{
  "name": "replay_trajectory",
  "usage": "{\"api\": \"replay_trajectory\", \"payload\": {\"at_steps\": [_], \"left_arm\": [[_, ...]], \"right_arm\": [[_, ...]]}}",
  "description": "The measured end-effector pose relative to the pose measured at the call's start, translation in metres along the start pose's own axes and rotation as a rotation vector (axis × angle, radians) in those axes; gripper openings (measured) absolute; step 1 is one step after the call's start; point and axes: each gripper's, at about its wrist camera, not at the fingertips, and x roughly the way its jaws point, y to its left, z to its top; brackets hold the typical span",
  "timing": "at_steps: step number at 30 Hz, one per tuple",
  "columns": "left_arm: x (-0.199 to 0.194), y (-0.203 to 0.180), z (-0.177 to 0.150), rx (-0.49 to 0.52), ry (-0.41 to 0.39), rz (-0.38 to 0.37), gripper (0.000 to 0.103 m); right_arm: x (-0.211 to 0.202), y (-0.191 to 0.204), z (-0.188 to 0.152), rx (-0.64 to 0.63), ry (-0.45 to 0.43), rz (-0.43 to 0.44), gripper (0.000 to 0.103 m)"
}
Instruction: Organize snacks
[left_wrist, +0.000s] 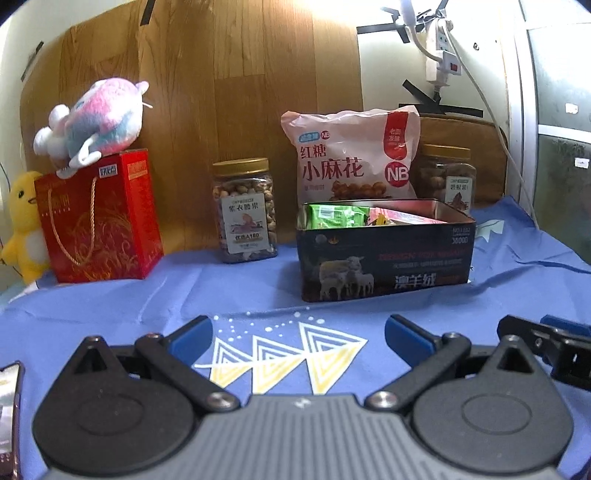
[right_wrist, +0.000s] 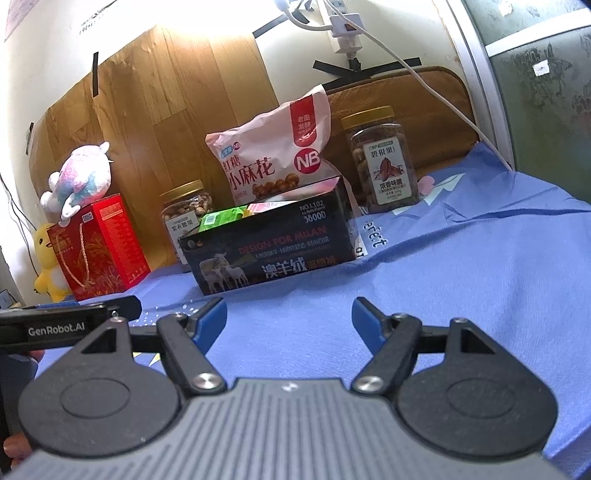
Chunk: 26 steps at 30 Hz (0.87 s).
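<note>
1. Left wrist view: I see my left gripper (left_wrist: 299, 332) low over the blue cloth (left_wrist: 221, 288), fingers spread wide with nothing between them.
2. Right wrist view: my right gripper (right_wrist: 289, 321) is likewise spread wide and empty, over the same cloth.
3. My right gripper's body shows at the right edge of the left view; the left gripper's black body, marked GenRobot.AI, shows at the left edge of the right view.
4. Task item: the dark open tin (left_wrist: 386, 251) stands on the cloth ahead of both grippers, well apart from the fingers. A green packet (left_wrist: 336, 216) and pink and yellow packets lie inside it.
5. A pink snack bag (left_wrist: 351, 155) stands upright just behind the tin.
6. One nut jar with a gold lid (left_wrist: 244, 210) stands left of the tin; a second jar (right_wrist: 384, 158) stands behind and right of it, beside the bag.
7. A red gift box (left_wrist: 99, 218) stands further left, with a pink plush toy (left_wrist: 96, 122) on top and a yellow plush duck (left_wrist: 24, 221) beside it.
8. A phone edge (left_wrist: 9, 417) shows at the lower left of the left view.
</note>
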Motion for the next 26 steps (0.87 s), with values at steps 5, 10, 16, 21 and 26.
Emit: {"api": "replay_trajectory", "payload": {"at_steps": [5, 10, 16, 21, 26], "left_arm": [[-0.006, -0.005, 0.004, 0.053, -0.047, 0.059, 0.103], [-0.005, -0.008, 0.009, 0.063, -0.017, 0.009, 0.103], [-0.003, -0.016, 0.006, 0.093, 0.003, -0.012, 0.103], [-0.001, -0.019, 0.006, 0.091, 0.019, -0.027, 0.103], [-0.002, -0.020, 0.006, 0.092, 0.013, -0.049, 0.103]], "right_arm": [[0.001, -0.003, 0.001, 0.018, 0.003, -0.003, 0.077], [0.002, -0.003, 0.001, 0.022, 0.007, -0.003, 0.077], [0.003, -0.005, 0.001, 0.033, 0.011, 0.002, 0.077], [0.002, -0.005, 0.000, 0.038, 0.010, 0.007, 0.077], [0.003, -0.006, 0.001, 0.046, 0.009, 0.011, 0.077]]}}
